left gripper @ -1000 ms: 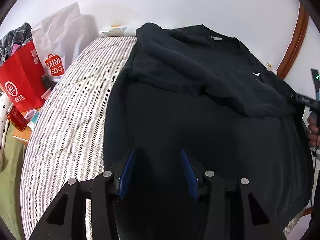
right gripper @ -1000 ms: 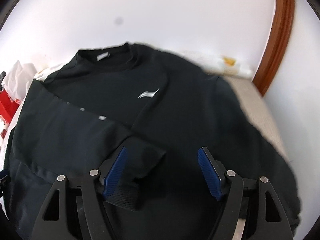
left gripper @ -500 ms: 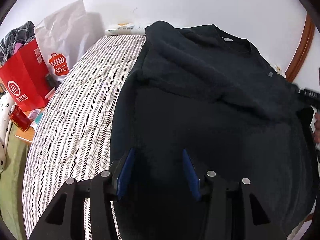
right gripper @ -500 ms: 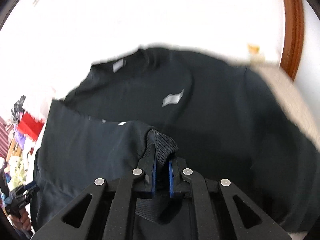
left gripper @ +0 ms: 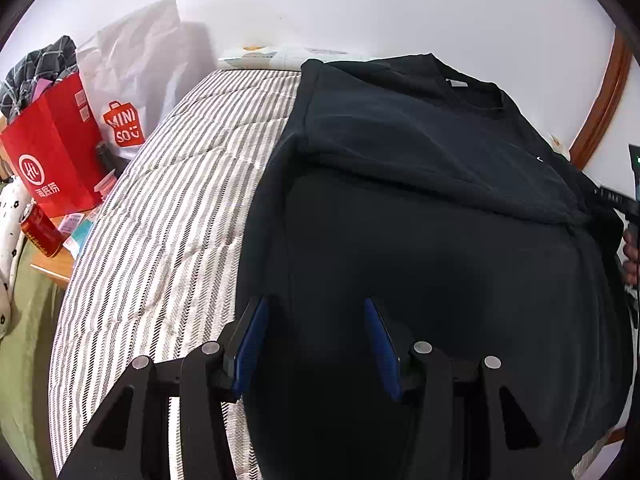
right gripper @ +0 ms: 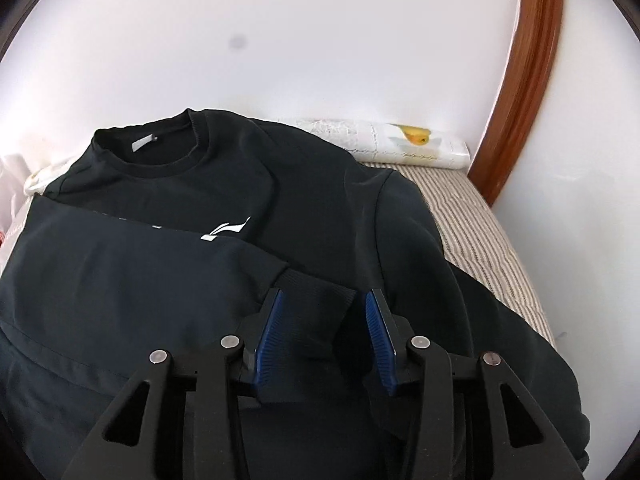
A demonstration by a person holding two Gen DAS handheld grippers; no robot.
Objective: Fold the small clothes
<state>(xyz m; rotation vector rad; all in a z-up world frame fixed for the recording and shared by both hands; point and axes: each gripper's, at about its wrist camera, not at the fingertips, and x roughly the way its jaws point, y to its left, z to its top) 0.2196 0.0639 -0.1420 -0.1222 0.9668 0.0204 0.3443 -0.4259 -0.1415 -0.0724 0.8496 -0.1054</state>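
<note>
Two grippers, both mine. My right gripper (right gripper: 322, 316) has just been opening, its jaws now apart around the ribbed cuff (right gripper: 316, 300), pads not pressing it. My left gripper (left gripper: 316, 334) hangs partly open, empty, over the black sweatshirt (left gripper: 420, 208) spread across the striped bed (left gripper: 168, 216).

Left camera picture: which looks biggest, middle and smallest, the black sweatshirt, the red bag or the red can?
1. Sweatshirt, by far the biggest.
2. Red bag.
3. Can, smallest.
</note>
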